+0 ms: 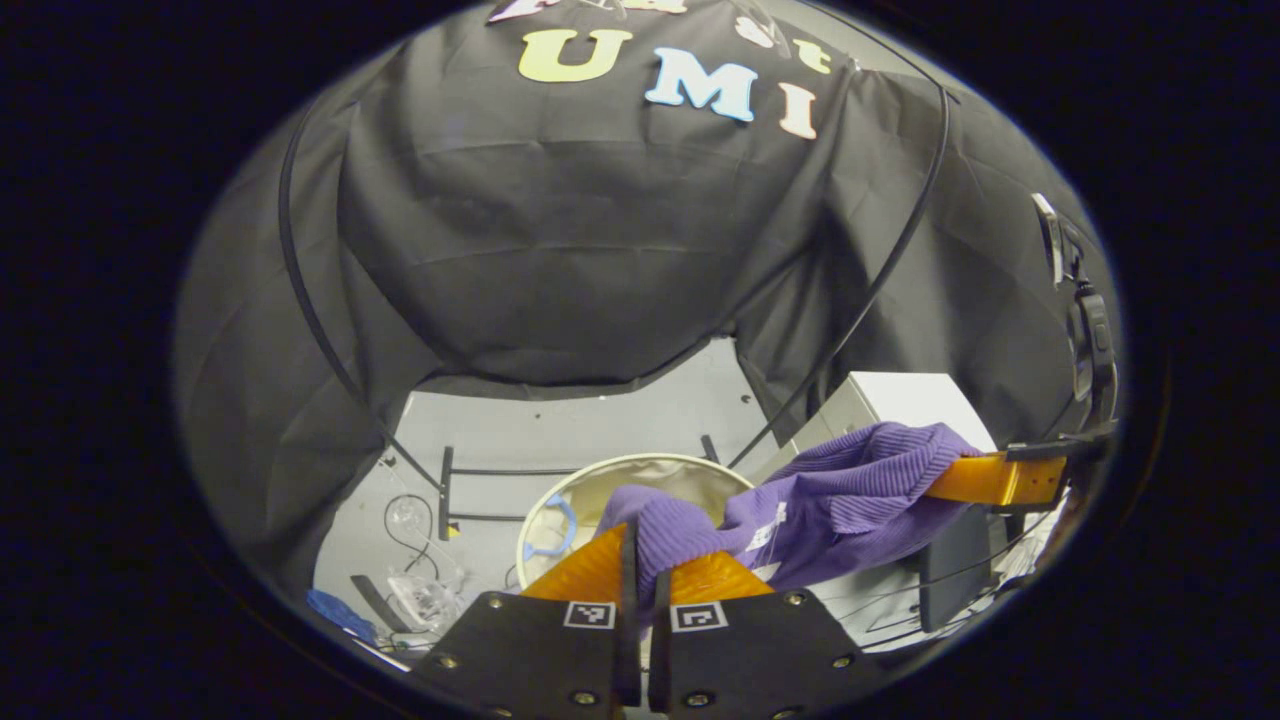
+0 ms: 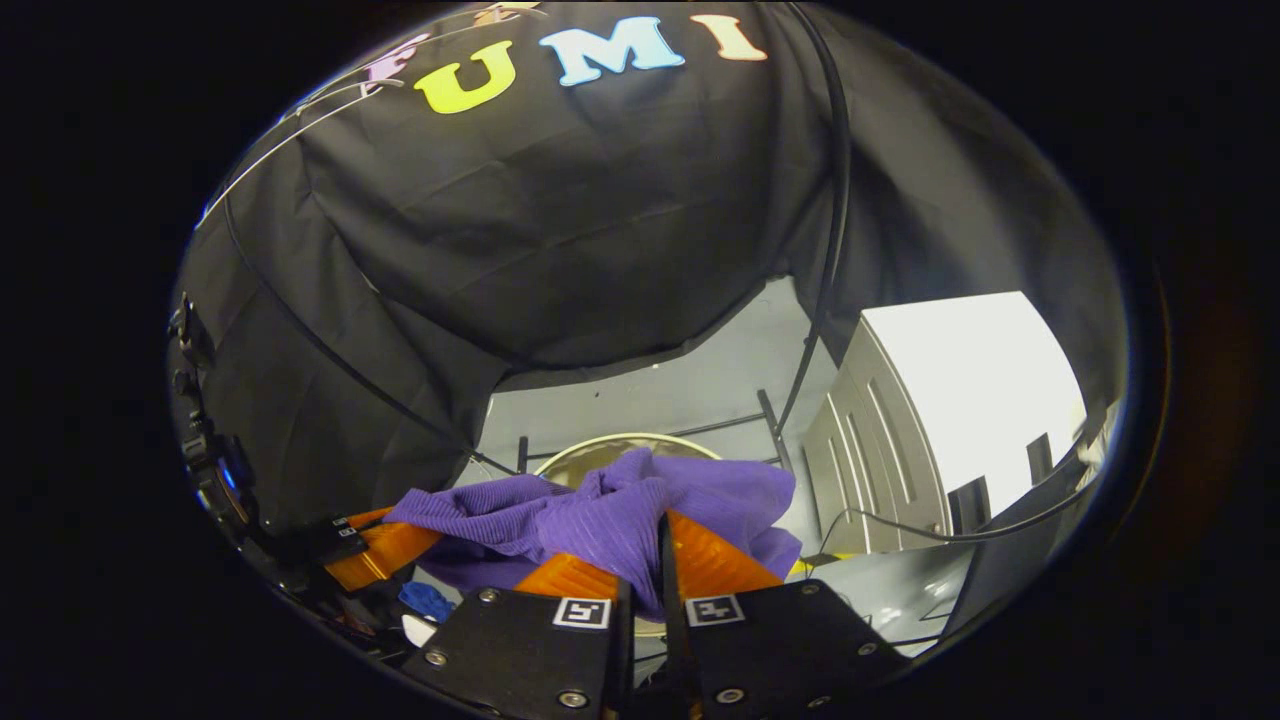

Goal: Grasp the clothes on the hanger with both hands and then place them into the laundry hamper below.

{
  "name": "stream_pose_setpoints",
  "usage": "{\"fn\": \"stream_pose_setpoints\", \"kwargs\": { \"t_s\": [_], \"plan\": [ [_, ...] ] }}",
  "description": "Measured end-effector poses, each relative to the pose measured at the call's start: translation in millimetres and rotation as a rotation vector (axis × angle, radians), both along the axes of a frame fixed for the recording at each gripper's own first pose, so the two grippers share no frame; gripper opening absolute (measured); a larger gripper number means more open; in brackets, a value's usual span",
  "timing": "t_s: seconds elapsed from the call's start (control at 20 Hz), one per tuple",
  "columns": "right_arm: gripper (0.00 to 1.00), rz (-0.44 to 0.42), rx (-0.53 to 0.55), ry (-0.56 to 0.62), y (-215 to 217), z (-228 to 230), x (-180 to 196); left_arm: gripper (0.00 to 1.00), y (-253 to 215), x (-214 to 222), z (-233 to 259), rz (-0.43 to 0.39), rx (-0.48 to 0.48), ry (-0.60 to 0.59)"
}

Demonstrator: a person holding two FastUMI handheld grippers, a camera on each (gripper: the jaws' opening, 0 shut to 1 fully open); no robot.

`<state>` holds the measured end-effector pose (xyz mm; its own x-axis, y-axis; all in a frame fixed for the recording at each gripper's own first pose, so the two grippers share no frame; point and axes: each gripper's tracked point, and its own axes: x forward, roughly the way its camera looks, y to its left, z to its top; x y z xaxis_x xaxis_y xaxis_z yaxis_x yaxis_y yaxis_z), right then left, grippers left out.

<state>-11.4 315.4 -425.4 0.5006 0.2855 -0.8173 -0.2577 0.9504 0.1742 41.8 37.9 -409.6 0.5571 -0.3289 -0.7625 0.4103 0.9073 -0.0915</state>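
Purple ribbed knit garment [image 1: 840, 490] | slung between both tools, above round cream fabric hamper [image 1: 690, 470] | left gripper [image 1: 645, 570] clamped on one end | right gripper [image 2: 650, 570] clamped on other end | soft, light, limp; sags mid-span | best held by bunched edges, as now

— What sort of place was it?
— A recording booth, more lab than home. A creased black cloth wall [image 1: 560, 250] closed it in, and thin black cables [image 1: 300, 290] hung down across it.
— And below?
— A bare pale grey floor [image 1: 600, 420] with loose wires and crumpled clear plastic [image 1: 420, 595]. A round cream fabric laundry hamper [image 1: 640, 465] stood on it, and a white panelled cabinet [image 2: 900, 420] was at the side.
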Motion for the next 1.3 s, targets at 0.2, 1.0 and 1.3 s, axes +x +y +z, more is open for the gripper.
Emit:
{"fn": "stream_pose_setpoints", "kwargs": {
  "t_s": [0.2,1.0,1.3],
  "plan": [
    [0.35,0.021,0.032,-0.01,7.1,14.3,-10.7,0.17,10.2,-5.2,8.7,0.021,0.003,-0.002],
    [0.95,-0.044,-0.049,-0.433,-86.2,195.1,56.7,0.95,23.8,-5.4,169.3,0.014,-0.008,-0.304],
    [0.92,-0.037,-0.011,-0.654,-132.6,274.5,80.4,0.97,-23.3,11.5,266.5,0.099,-0.086,-0.433]
  ]
}}
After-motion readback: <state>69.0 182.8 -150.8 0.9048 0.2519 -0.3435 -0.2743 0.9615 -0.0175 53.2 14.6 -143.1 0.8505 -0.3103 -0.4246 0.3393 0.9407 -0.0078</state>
